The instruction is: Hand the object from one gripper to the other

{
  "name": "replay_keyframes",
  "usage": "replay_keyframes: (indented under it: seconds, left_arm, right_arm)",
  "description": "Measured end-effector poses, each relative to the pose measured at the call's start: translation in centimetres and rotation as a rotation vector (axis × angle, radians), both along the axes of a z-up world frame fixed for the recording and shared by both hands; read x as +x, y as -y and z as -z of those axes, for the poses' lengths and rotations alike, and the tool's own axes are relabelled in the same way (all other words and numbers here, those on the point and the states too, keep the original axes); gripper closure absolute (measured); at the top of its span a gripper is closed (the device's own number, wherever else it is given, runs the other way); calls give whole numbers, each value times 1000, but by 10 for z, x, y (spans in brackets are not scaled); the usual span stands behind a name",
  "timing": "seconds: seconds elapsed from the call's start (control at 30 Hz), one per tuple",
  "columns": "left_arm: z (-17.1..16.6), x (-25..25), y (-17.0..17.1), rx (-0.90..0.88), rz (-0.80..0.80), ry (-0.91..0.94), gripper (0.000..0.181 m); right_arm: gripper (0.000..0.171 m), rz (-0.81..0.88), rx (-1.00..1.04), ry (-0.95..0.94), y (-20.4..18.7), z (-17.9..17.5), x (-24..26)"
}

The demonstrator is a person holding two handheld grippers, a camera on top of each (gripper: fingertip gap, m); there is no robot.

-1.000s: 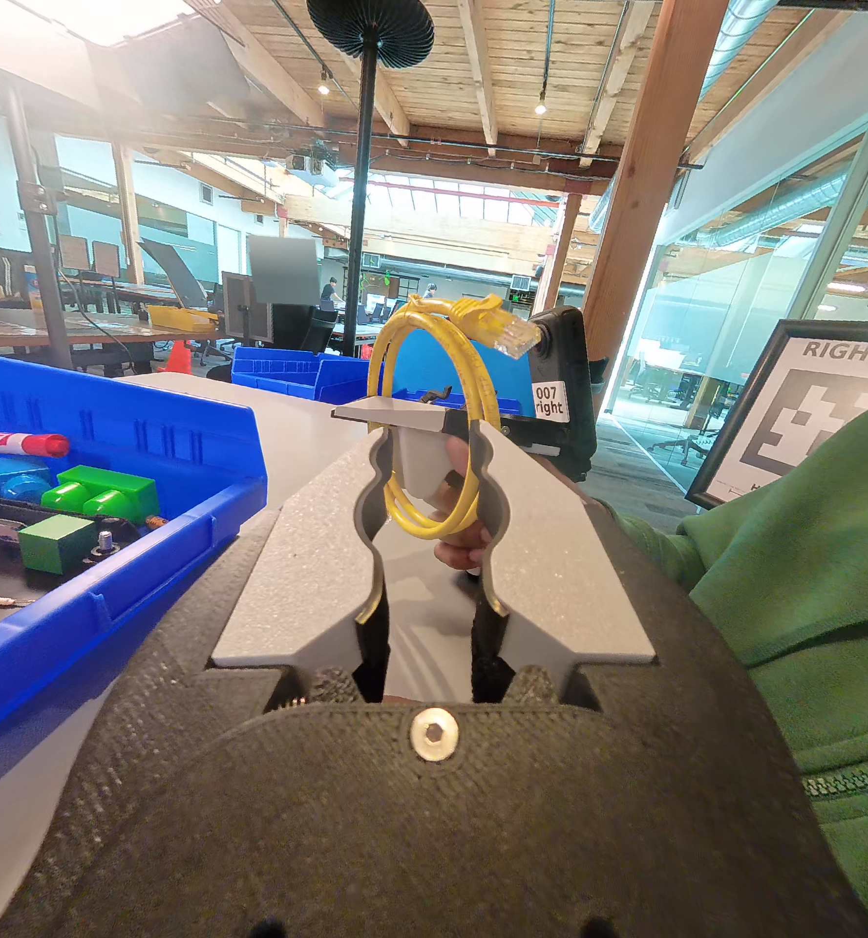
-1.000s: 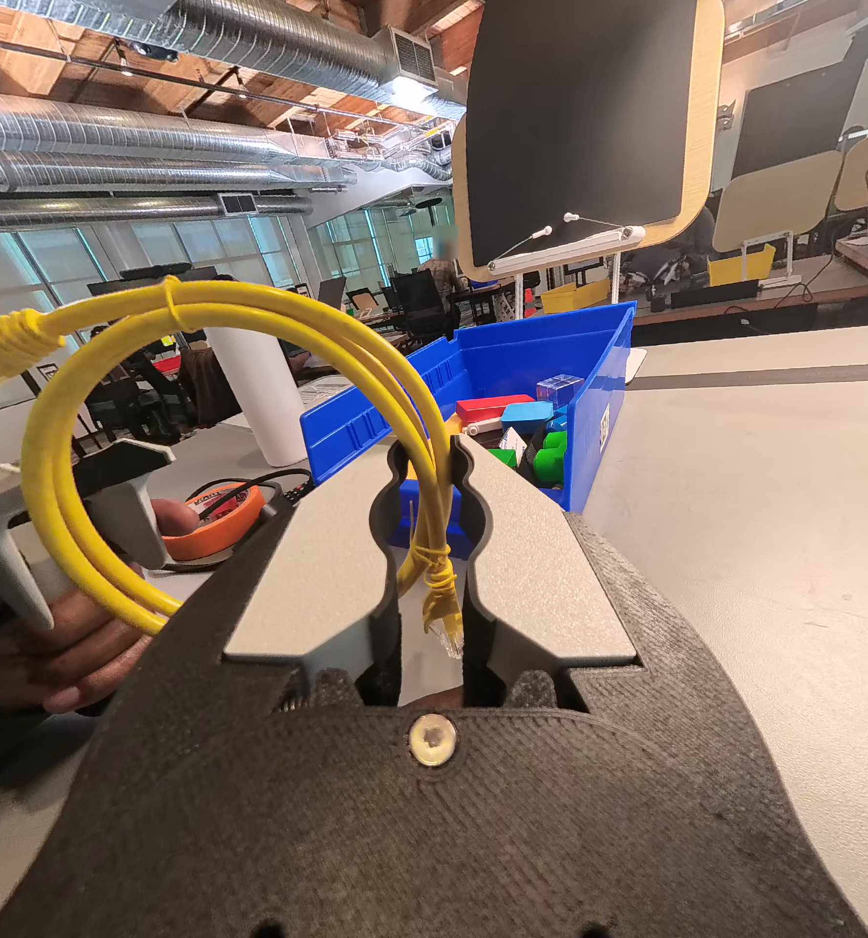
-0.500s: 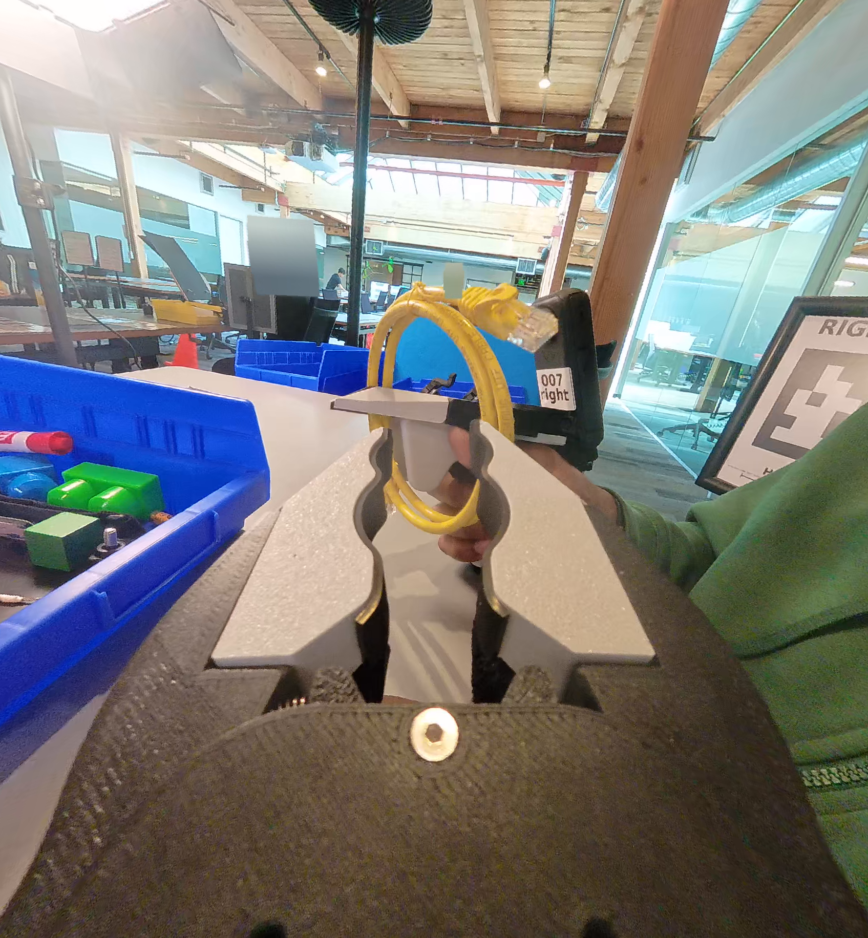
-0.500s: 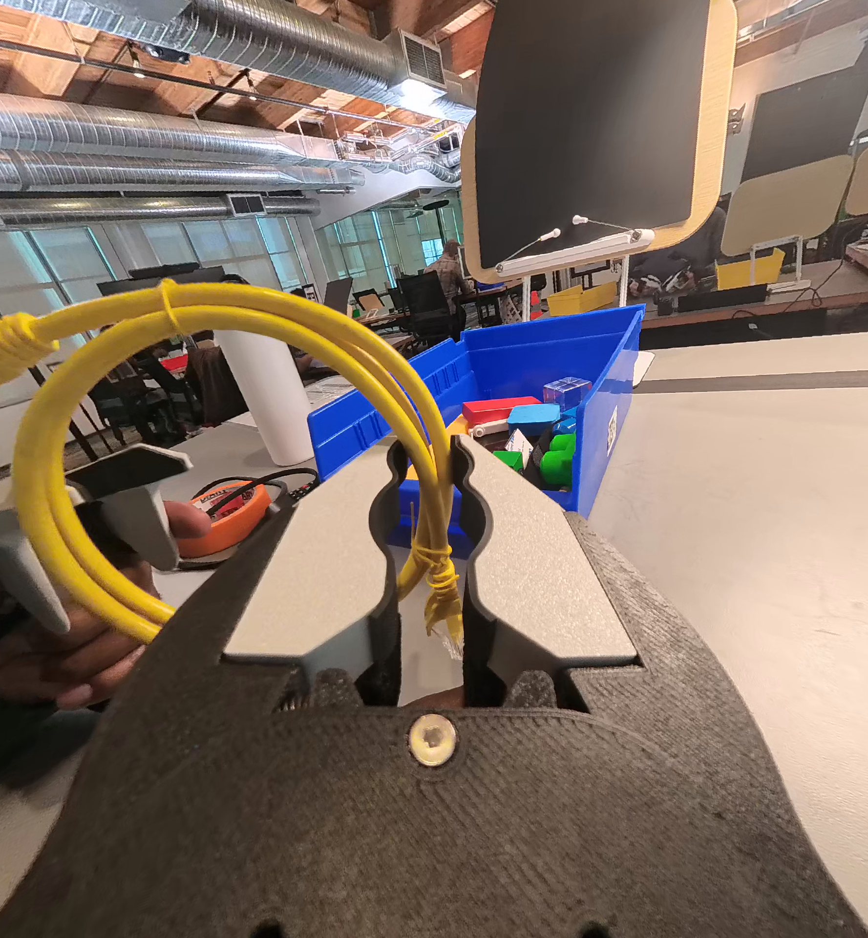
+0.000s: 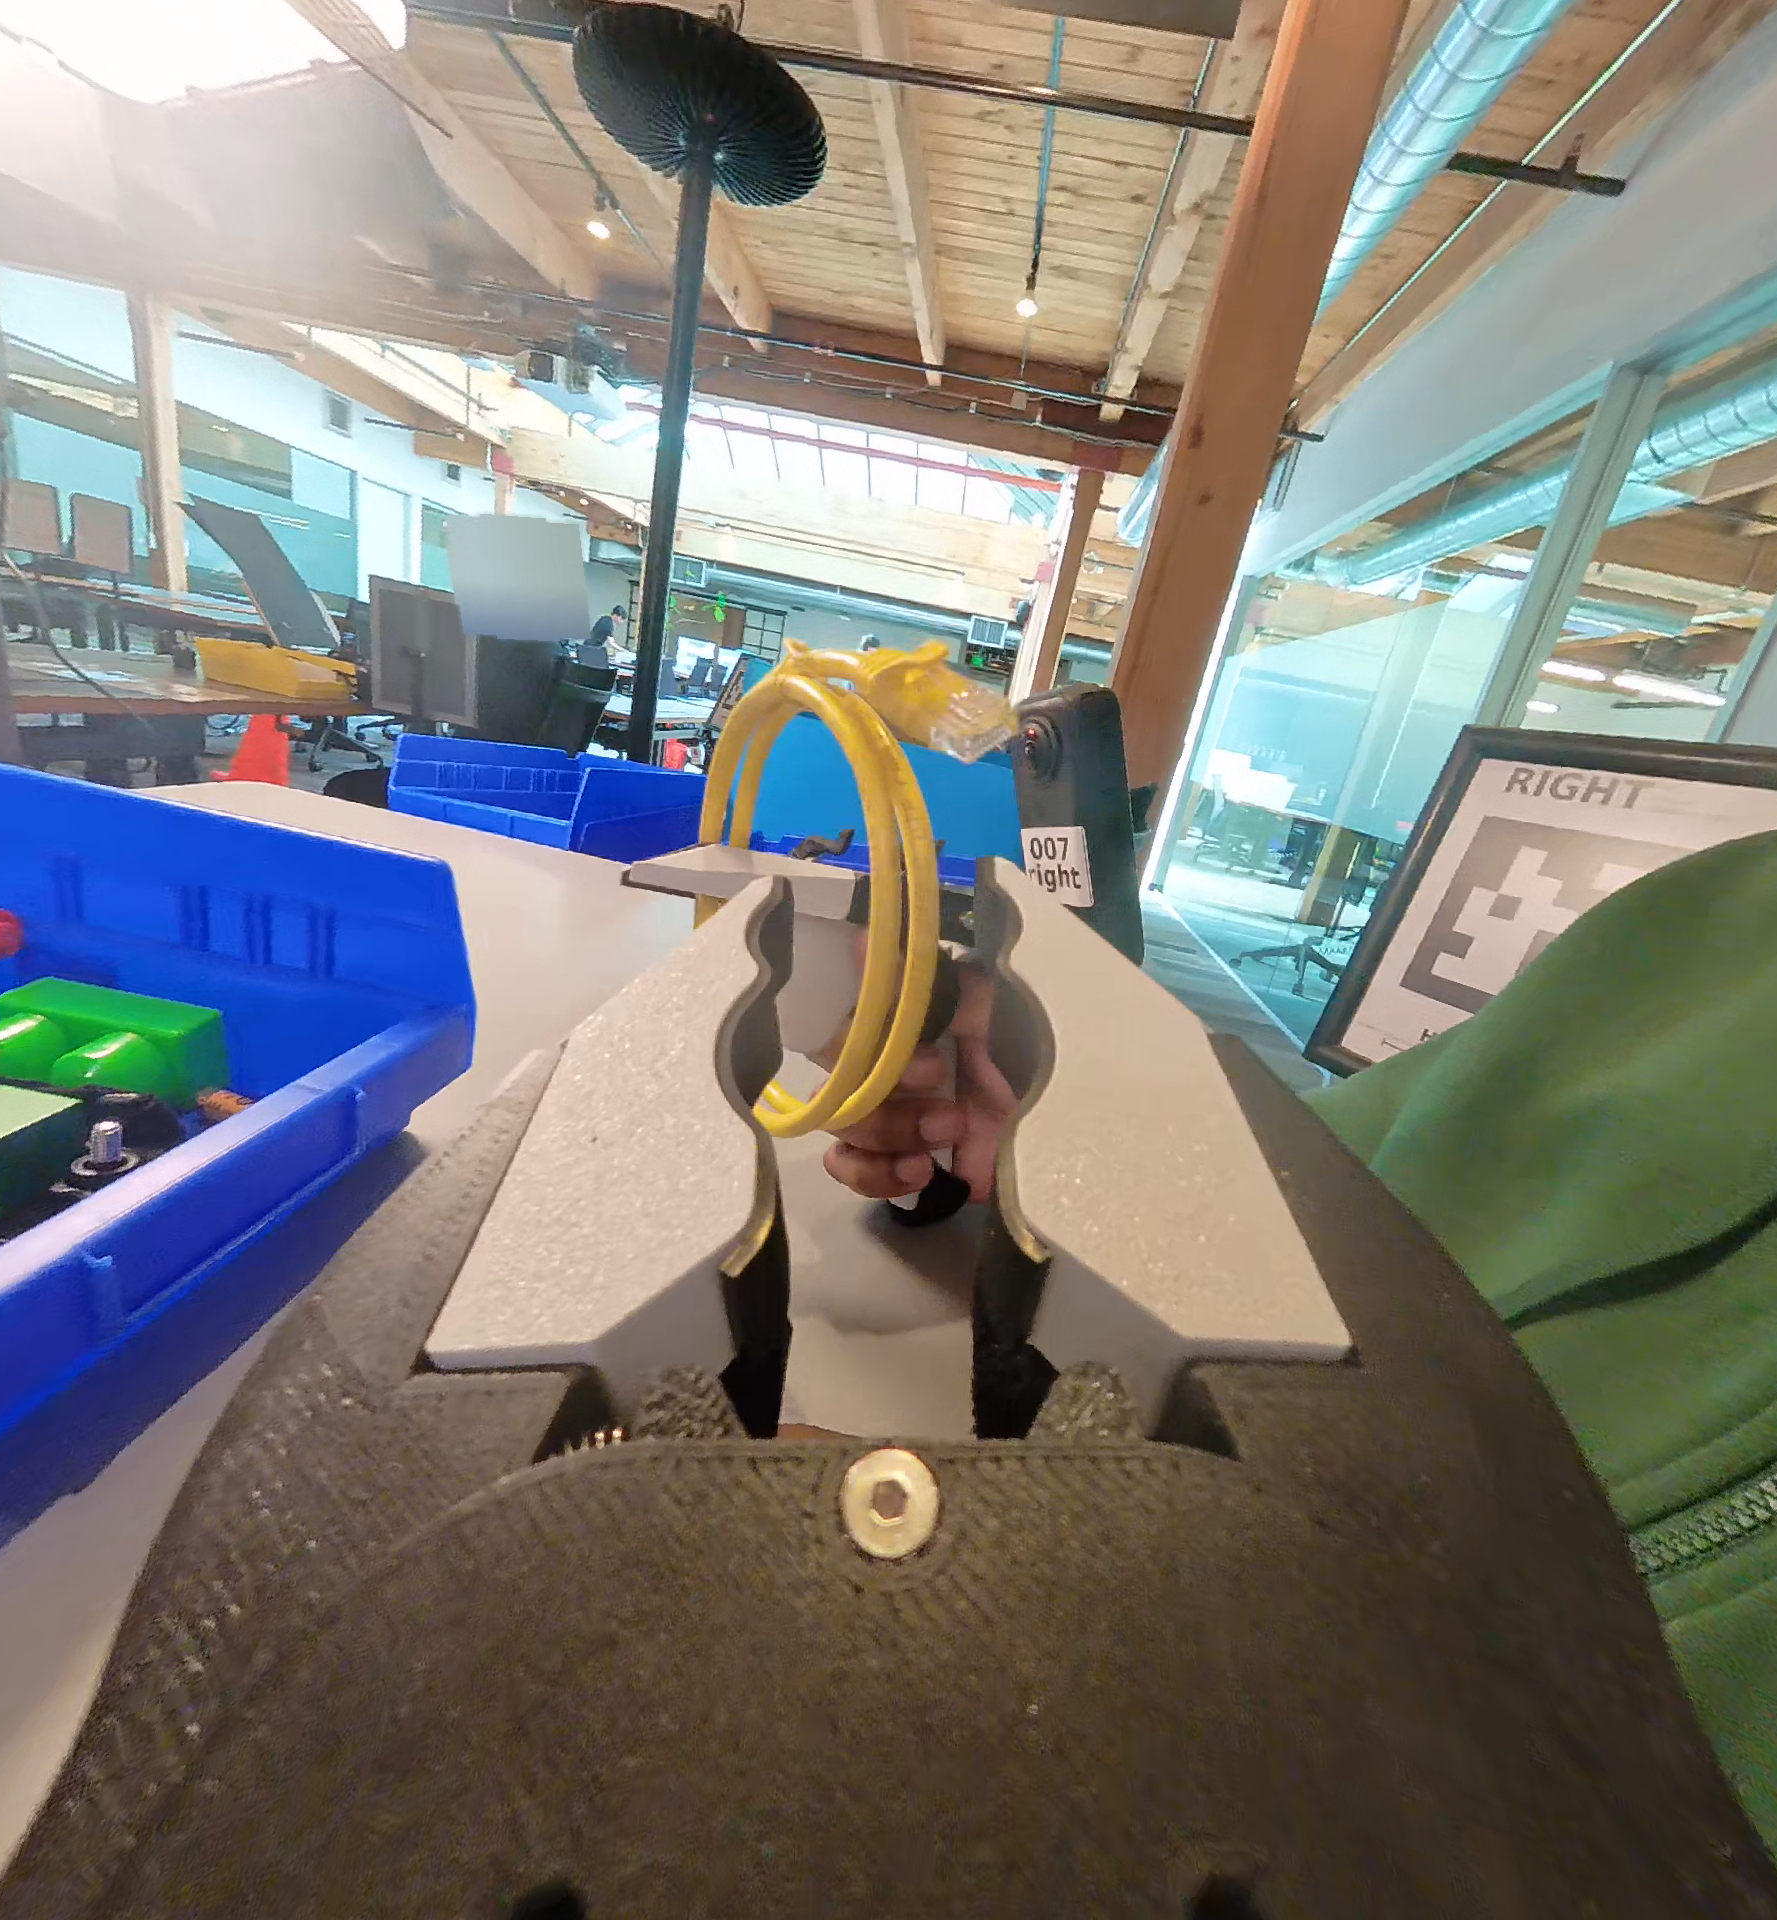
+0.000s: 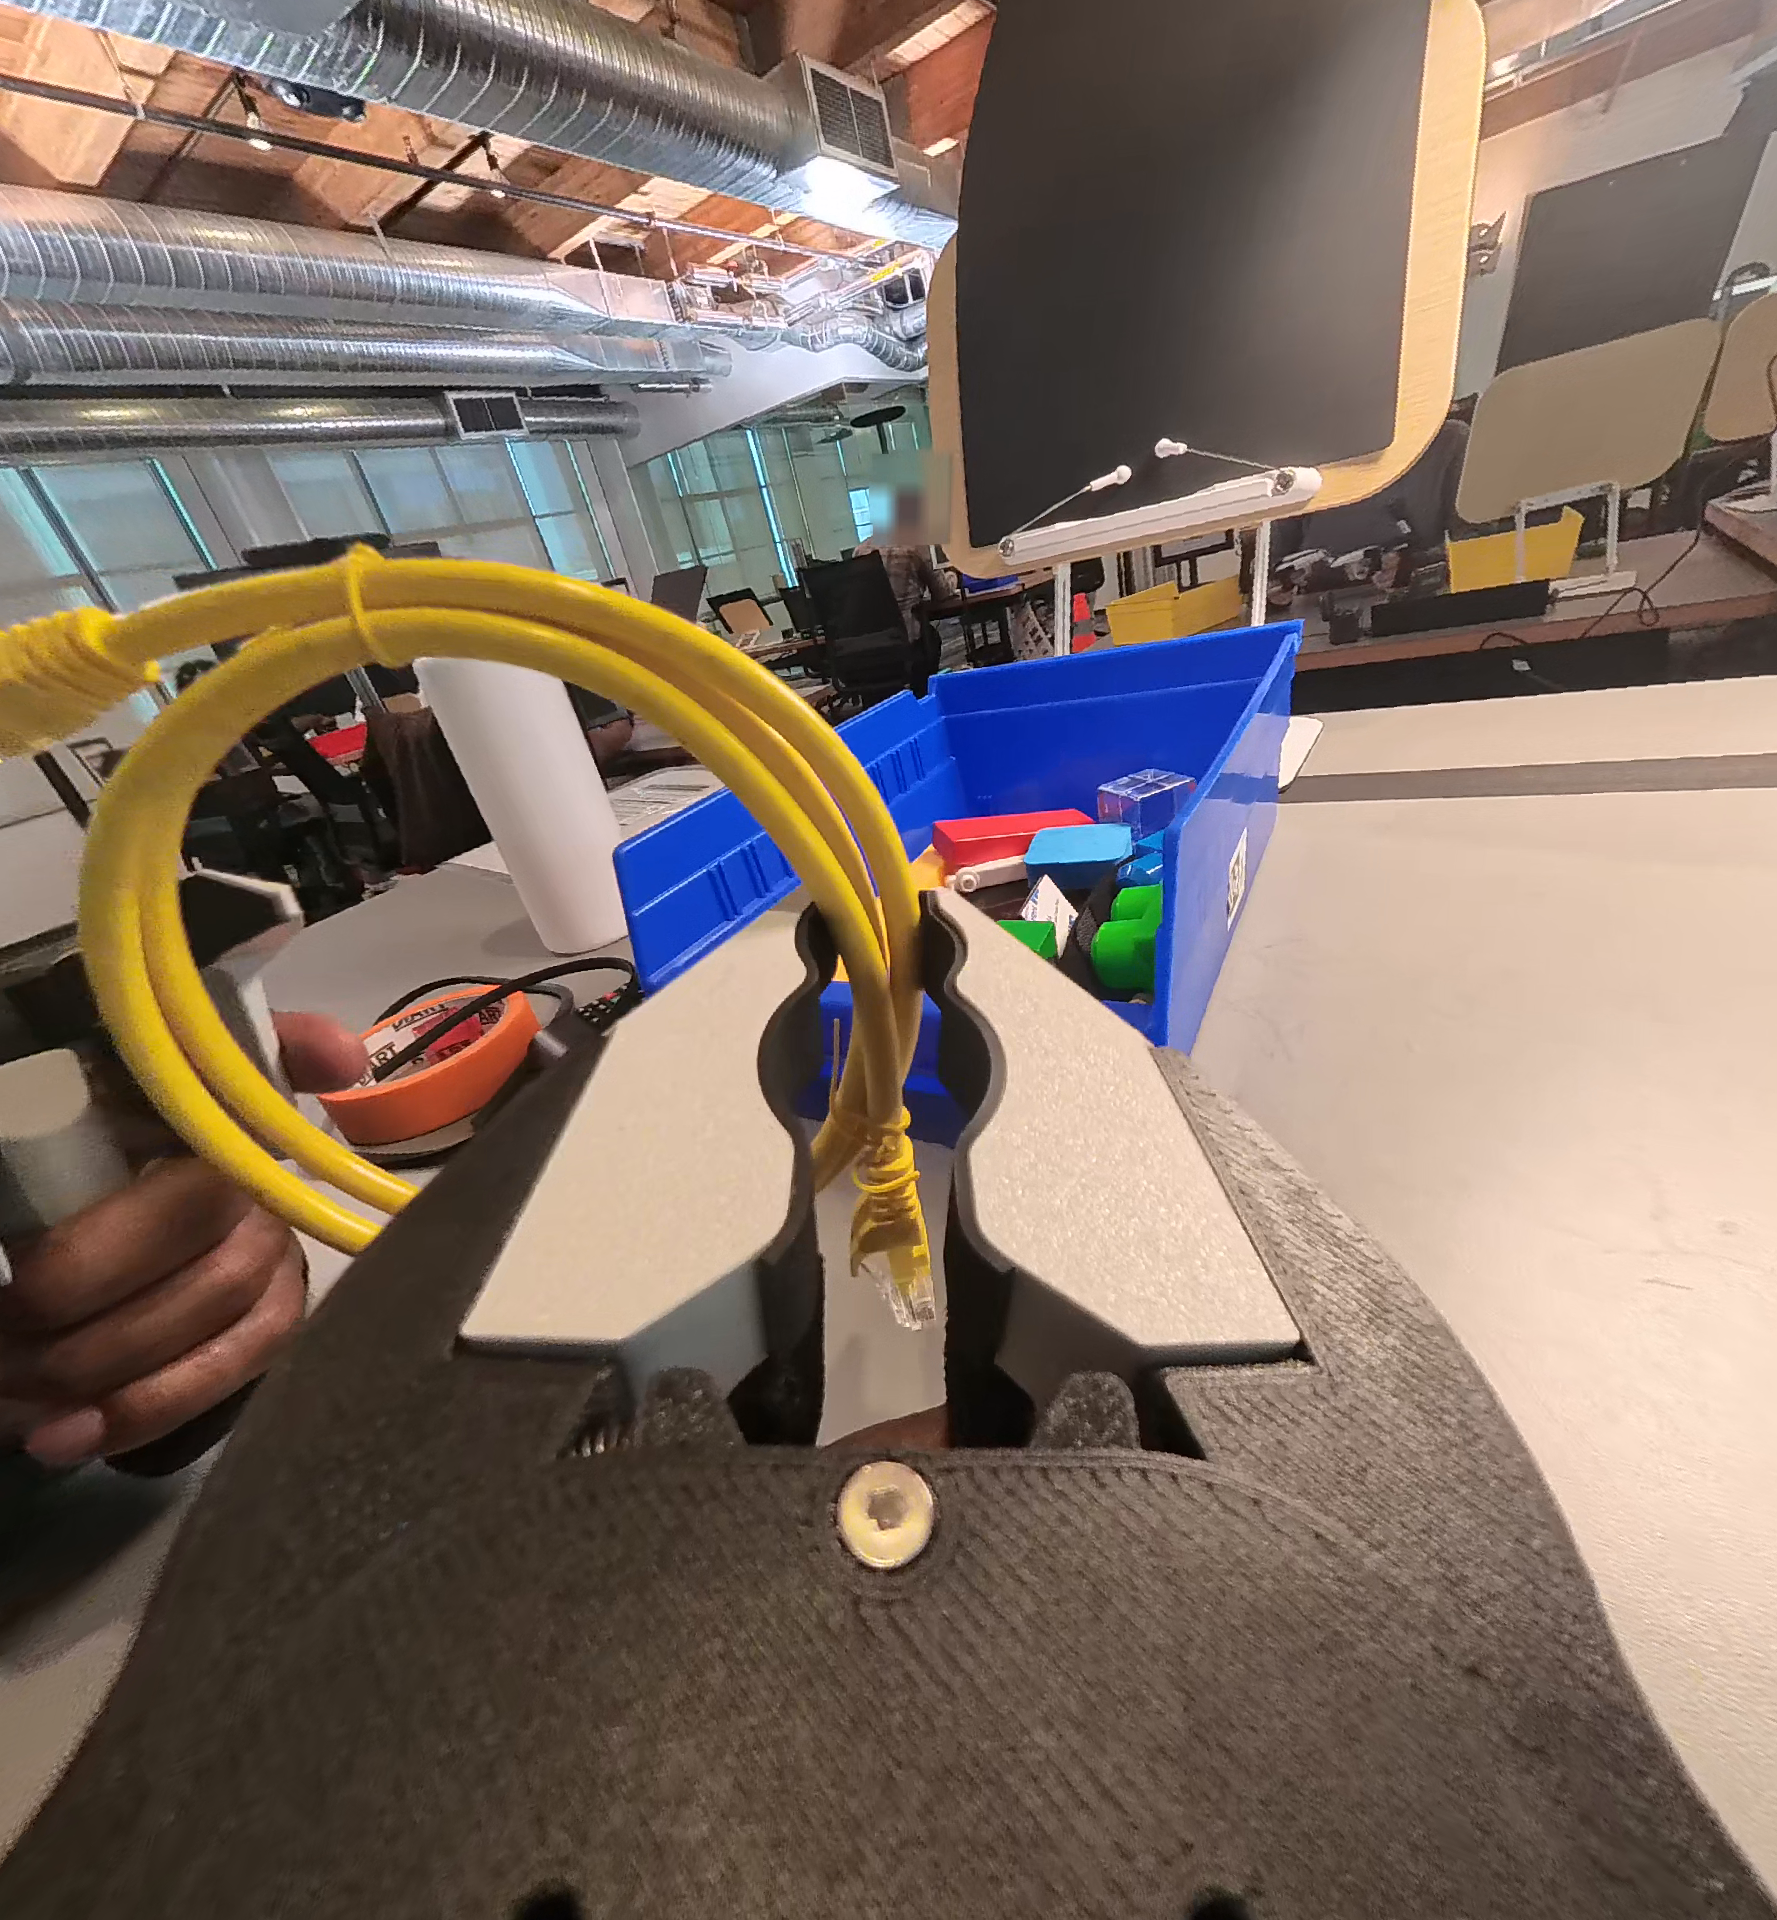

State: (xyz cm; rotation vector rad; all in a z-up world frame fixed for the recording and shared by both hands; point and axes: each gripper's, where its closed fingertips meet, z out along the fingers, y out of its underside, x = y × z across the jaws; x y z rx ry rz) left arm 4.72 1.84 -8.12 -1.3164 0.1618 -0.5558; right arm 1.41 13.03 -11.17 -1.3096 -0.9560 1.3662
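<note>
A coiled yellow network cable [image 6: 655, 644] is clamped between the fingers of my right gripper [image 6: 871, 914], with one plug hanging down between them. In the left wrist view the cable loop [image 5: 889, 997] stands upright between the tips of my left gripper [image 5: 879, 894]. The left jaws are open around the loop without pressing on it. The right gripper's grey finger [image 5: 718, 873] and black camera body [image 5: 1071, 790] show just behind the loop. One finger of the left gripper [image 6: 240, 914] and the hand holding it [image 6: 136, 1340] show at the left of the right wrist view.
A blue bin [image 5: 240, 1174] of coloured blocks stands to the left, and shows ahead in the right wrist view [image 6: 1206, 810]. An orange tape roll [image 6: 427, 1070] and a white cylinder [image 6: 520, 800] stand on the grey table. A framed sign [image 5: 1549, 914] and a green sleeve [image 5: 1590, 1143] are on the right.
The left jaws have opened wider and the cable loop now sits between their tips. The right gripper keeps its hold on the cable.
</note>
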Motion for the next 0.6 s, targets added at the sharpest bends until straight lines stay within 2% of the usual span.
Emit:
replay_keyframes:
  seconds: [0.17,0.3,0.43,0.6]
  left_arm:
    - [10,10,-4,-39,15,-74,146]
    - [15,12,-4,-50,5,-131,169]
    - [15,6,-5,-48,-42,-165,171]
    - [11,-11,-7,-47,-134,-144,174]
  right_arm:
    - [157,9,19,10,0,1,0]
    - [157,-1,31,19,3,2,-2]
    - [156,-2,26,27,3,4,-2]
    - [144,-24,49,36,9,4,-4]
